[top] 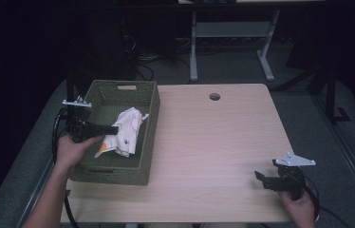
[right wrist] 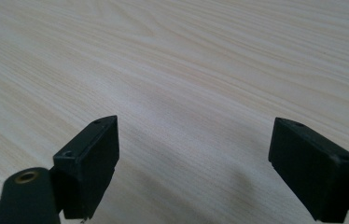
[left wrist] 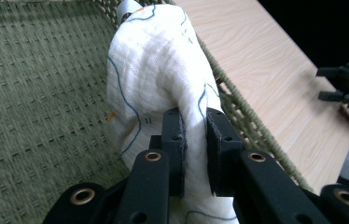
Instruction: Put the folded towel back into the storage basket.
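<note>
A white cloth (top: 126,132) with thin blue lines and orange marks lies bunched inside the green woven basket (top: 149,102) at the table's left. My left gripper (top: 114,129) reaches into the basket from the left, and its jaws are shut on a fold of the cloth (left wrist: 163,70). The left gripper (left wrist: 194,128) pinches the fabric between its pads (left wrist: 175,135). My right gripper (top: 259,178) rests low near the table's front right corner, held by a hand, with jaws wide apart. Between the right gripper (right wrist: 193,140) jaws lies bare wood only.
The light wooden table (top: 213,142) has a round cable hole (top: 214,97) near its far edge. The basket's right wall (left wrist: 238,107) stands between the cloth and the open tabletop. Desk legs and cables stand on the dark floor beyond.
</note>
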Tool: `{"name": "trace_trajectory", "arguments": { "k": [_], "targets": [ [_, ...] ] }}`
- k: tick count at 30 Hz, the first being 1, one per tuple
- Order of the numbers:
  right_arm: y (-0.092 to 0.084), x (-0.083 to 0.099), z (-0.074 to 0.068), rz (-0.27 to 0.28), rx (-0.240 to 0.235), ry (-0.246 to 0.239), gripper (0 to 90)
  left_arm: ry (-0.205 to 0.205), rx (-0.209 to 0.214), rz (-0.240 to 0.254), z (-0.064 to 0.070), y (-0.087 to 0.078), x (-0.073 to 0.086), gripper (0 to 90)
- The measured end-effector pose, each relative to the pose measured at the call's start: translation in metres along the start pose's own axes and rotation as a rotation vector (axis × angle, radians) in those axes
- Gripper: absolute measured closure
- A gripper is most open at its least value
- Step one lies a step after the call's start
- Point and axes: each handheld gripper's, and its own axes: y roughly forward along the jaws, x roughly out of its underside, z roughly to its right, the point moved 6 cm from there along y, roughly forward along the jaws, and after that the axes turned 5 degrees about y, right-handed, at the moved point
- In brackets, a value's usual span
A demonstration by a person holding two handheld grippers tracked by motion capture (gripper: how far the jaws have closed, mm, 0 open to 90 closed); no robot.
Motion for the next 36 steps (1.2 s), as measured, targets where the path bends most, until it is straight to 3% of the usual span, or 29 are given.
{"name": "trace_trajectory", "arguments": {
  "k": [5, 7, 8, 9, 12, 24, 33, 36],
  "targets": [
    [0.002, 0.001, 0.000, -0.008, 0.001, 0.000, 15.8, 0.018, 0.005, -0.017, -0.004, 0.001, -0.002, 79.6],
    [0.002, 0.001, 0.000, -0.011, 0.001, 0.002, 15.8, 0.071, -0.029, -0.031, -0.008, 0.003, -0.006, 77.3],
    [0.003, 0.001, 0.000, -0.014, 0.000, 0.004, 15.8, 0.071, -0.029, -0.031, -0.008, 0.003, -0.006, 72.1],
    [0.004, 0.001, 0.000, -0.018, 0.001, 0.004, 15.8, 0.086, -0.104, -0.053, -0.015, 0.004, -0.008, 67.4],
    [0.006, 0.001, -0.003, -0.026, 0.003, -0.004, 15.8, 0.064, -0.116, -0.056, -0.019, 0.003, -0.008, 62.4],
    [0.008, 0.000, -0.011, -0.033, -0.012, -0.026, 15.8, 0.031, -0.128, -0.039, -0.018, -0.005, 0.011, 61.6],
    [0.008, -0.001, -0.011, -0.030, -0.013, -0.026, 15.8, 0.040, -0.132, -0.039, -0.012, -0.003, 0.012, 56.8],
    [0.008, 0.000, -0.012, -0.030, -0.015, -0.027, 15.8, 0.030, -0.146, -0.046, -0.011, -0.002, 0.013, 51.3]
  ]
}}
